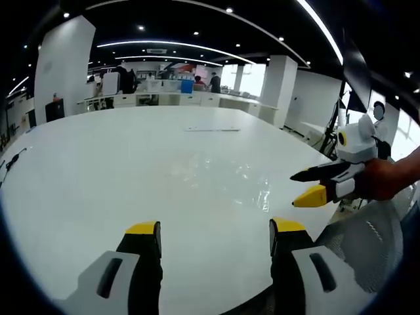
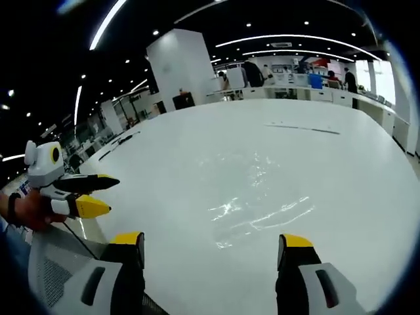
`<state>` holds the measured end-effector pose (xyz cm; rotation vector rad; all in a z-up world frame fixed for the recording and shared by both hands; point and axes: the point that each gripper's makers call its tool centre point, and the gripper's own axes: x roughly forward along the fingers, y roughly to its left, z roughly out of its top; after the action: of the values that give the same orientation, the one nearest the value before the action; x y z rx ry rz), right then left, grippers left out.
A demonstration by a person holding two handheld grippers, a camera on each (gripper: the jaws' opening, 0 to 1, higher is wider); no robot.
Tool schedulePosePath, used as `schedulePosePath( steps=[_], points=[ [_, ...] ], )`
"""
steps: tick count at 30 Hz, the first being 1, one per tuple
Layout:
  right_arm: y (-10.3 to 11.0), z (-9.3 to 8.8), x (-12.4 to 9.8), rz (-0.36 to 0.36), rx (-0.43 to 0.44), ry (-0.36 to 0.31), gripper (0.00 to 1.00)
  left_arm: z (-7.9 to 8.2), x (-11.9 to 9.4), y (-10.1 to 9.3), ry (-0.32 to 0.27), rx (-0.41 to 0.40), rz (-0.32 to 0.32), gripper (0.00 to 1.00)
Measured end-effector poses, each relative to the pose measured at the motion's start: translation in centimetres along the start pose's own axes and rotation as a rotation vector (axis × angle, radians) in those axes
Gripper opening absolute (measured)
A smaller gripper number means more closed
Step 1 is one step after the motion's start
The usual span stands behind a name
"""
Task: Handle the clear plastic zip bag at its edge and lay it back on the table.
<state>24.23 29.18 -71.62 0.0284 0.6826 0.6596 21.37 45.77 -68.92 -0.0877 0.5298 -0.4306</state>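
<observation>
The clear plastic zip bag (image 2: pixel 262 200) lies flat on the white table (image 1: pixel 98 177), ahead of and between both tools, its contents too faint to tell, while the left gripper (image 1: pixel 215 237) and right gripper (image 2: pixel 213 251) hover released, jaws apart, grasping nothing.

A clear zip bag (image 2: pixel 259 203) lies flat on the white table (image 2: pixel 341 170).
</observation>
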Motion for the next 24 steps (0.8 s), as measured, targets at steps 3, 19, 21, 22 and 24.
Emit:
schedulePosePath(
  steps=[3,19,21,22,24],
  points=[
    [0.4,0.9,0.7,0.014,-0.023,0.002,0.83,0.0,0.0,0.0,-0.003,-0.003,0.003,0.66],
    [0.7,3.7,4.8,0.059,-0.105,0.031,0.8,0.1,-0.2,0.6,-0.01,-0.031,0.023,0.65],
    [0.8,3.9,5.1,0.057,-0.118,0.034,0.79,0.2,-0.3,0.7,-0.014,-0.035,0.027,0.65],
    [1.0,4.0,5.3,0.058,-0.121,0.038,0.79,0.2,-0.3,0.7,-0.016,-0.036,0.027,0.64],
    [1.1,4.2,5.6,0.059,-0.126,0.04,0.79,0.2,-0.2,0.6,-0.017,-0.034,0.024,0.64]
  ],
)
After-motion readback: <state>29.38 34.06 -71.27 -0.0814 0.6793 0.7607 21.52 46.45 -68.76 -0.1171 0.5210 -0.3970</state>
